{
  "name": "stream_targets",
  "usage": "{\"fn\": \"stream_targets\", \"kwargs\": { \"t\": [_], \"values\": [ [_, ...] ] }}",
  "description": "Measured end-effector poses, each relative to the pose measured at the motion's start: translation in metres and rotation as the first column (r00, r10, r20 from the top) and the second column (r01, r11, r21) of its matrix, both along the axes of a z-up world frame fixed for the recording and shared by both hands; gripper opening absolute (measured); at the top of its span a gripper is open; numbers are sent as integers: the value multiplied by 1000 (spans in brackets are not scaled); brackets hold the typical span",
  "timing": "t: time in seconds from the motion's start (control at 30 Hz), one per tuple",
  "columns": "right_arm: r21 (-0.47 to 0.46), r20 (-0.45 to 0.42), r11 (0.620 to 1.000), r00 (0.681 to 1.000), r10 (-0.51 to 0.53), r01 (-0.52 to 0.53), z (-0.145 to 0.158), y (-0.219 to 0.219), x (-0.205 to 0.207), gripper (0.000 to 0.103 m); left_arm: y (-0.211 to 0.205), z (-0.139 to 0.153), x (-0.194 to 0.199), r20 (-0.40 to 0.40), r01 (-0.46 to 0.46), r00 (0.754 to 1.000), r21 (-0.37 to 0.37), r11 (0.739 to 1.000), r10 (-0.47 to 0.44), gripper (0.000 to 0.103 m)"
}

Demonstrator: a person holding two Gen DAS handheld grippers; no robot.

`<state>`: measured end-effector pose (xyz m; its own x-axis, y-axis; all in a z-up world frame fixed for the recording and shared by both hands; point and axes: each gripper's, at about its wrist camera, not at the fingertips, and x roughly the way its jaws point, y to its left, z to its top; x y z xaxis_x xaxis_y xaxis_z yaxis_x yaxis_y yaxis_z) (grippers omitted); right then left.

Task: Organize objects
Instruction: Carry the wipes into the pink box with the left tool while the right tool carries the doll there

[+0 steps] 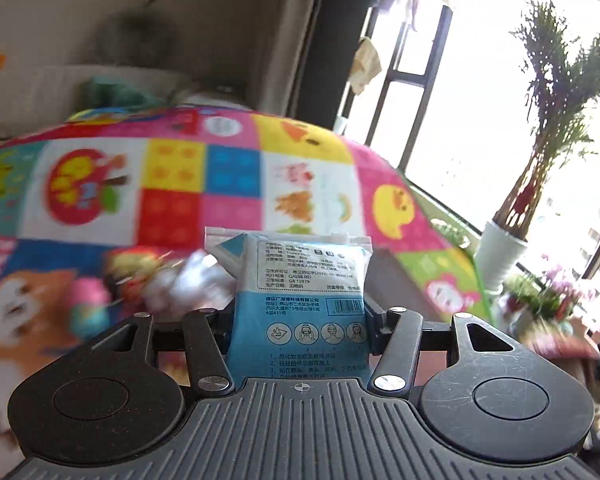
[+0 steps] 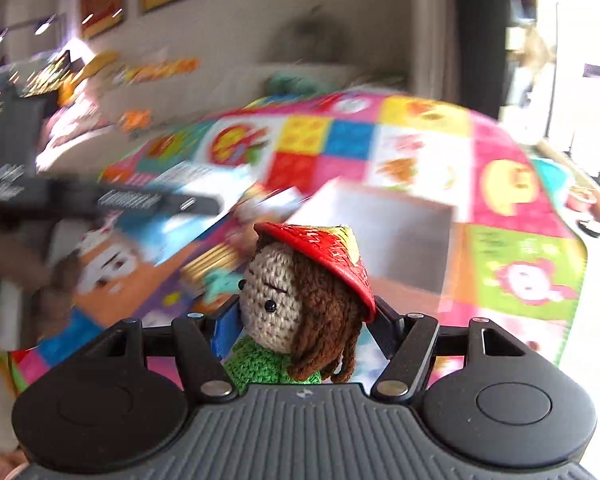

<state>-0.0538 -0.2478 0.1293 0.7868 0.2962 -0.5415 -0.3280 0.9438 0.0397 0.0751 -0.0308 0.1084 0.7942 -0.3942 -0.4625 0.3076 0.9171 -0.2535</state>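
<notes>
My left gripper (image 1: 300, 312) is shut on a blue and white sealed packet (image 1: 300, 280) with printed text and a barcode, held upright between the jaws above the mat. In the right wrist view my right gripper (image 2: 304, 320) is shut on a crochet doll (image 2: 296, 292). The doll has a red conical hat, brown yarn hair and a green top, and the jaws grip it at the head. Both grippers hang over a colourful patchwork play mat (image 1: 172, 176). A blurred black shape (image 2: 100, 200) with something blue beside it crosses the left of the right wrist view.
An open grey box (image 2: 380, 232) lies on the play mat (image 2: 420, 152) just beyond the doll. A blurred heap of small toys (image 1: 140, 280) lies left of the packet. A potted plant in a white pot (image 1: 504, 248) stands by the bright window, with flowers below it.
</notes>
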Motion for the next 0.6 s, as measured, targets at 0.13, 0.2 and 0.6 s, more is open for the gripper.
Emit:
{"fn": "stream_targets", "kwargs": {
  "t": [0.13,0.2,0.6],
  "values": [
    [45,22,997,998,-65,64,-3,-25,8,67,-59,-23,64,-34,-2,999,75,997,5,60],
    [53,26,995,996,-86,84,-5,-35,11,67,-77,-44,85,-106,-17,994,157,987,34,60],
    [75,15,990,993,-119,118,-17,-56,63,67,-73,-48,68,-138,80,989,271,959,-43,57]
  ]
}}
